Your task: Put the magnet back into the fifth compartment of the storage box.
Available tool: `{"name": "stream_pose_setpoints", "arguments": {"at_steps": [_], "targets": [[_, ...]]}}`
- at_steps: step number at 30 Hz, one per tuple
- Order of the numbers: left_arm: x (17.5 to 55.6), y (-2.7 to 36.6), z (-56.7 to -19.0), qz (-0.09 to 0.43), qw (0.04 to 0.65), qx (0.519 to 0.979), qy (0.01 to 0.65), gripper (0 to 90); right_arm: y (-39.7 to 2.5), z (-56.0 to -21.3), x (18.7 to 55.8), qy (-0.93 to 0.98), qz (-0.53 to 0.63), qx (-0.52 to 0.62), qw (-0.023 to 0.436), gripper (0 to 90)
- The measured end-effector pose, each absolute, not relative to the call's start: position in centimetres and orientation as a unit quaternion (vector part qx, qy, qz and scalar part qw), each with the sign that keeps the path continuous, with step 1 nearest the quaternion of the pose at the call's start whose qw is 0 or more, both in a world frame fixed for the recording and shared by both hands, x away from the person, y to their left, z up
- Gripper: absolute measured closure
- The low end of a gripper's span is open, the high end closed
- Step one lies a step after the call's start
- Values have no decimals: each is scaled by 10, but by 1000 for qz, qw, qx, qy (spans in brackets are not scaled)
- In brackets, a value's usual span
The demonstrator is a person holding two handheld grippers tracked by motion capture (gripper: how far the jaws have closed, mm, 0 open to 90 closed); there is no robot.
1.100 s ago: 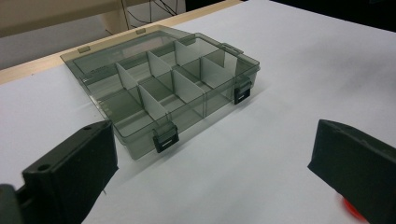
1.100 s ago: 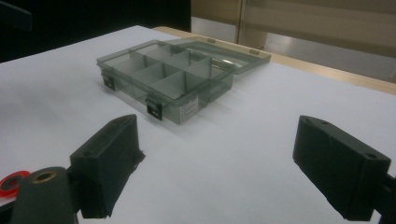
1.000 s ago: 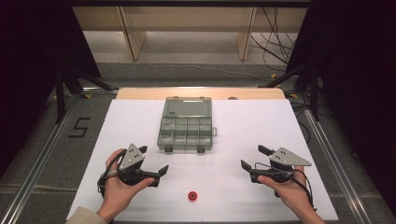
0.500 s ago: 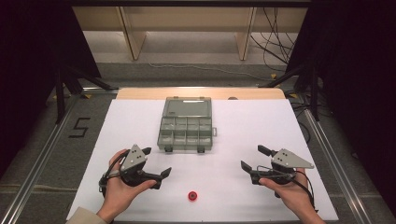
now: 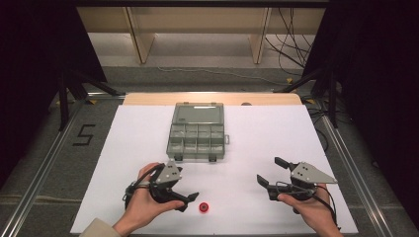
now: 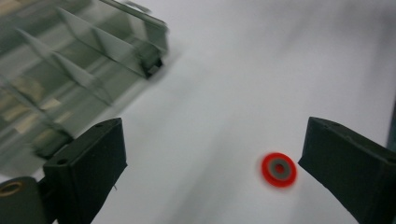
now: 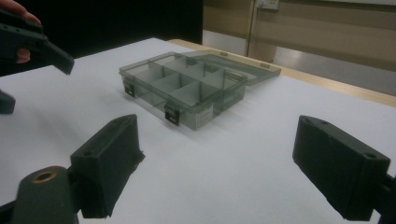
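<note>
Red ring on the white bench, just beside the left gripper; jaws of both grippers spread wide, holding nothing.

Seen from the left gripper: red ring with grey centre, between the jaws, nearer the right one; from the right gripper: open compartment box, lid laid back; bare bench between.

Bare table around red ring; organiser box seemingly well apart

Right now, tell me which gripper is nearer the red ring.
The left gripper: its open jaws sit just beside the red ring, while the right gripper hovers well off to the other side.
</note>
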State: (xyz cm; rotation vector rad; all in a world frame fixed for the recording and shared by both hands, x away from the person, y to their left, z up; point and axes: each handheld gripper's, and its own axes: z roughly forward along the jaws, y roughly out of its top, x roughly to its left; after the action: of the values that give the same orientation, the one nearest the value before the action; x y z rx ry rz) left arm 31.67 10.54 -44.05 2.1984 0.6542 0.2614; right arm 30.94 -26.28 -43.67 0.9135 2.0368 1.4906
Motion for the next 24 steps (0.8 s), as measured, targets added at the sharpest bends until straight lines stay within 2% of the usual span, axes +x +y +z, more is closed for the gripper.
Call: {"name": "stream_pose_setpoints", "arguments": {"at_steps": [5, 6, 7, 11, 12, 24], "targets": [[318, 80, -450, 63, 336, 912, 228, 147, -263, -437, 309, 741, 539, 331, 224, 155], [318, 80, -450, 63, 336, 912, 228, 156, -264, -437, 309, 742, 539, 331, 223, 155], [319, 73, -452, 53, 309, 925, 215, 161, -265, -436, 309, 742, 536, 327, 235, 155], [320, 63, -456, 39, 280, 937, 205, 198, -265, -437, 309, 745, 529, 337, 226, 156], [320, 59, -459, 28, 257, 946, 198, 196, -265, -437, 309, 745, 530, 337, 226, 156], [322, 42, -467, 15, 189, 967, 171, 308, -263, -439, 310, 739, 543, 332, 222, 156]]}}
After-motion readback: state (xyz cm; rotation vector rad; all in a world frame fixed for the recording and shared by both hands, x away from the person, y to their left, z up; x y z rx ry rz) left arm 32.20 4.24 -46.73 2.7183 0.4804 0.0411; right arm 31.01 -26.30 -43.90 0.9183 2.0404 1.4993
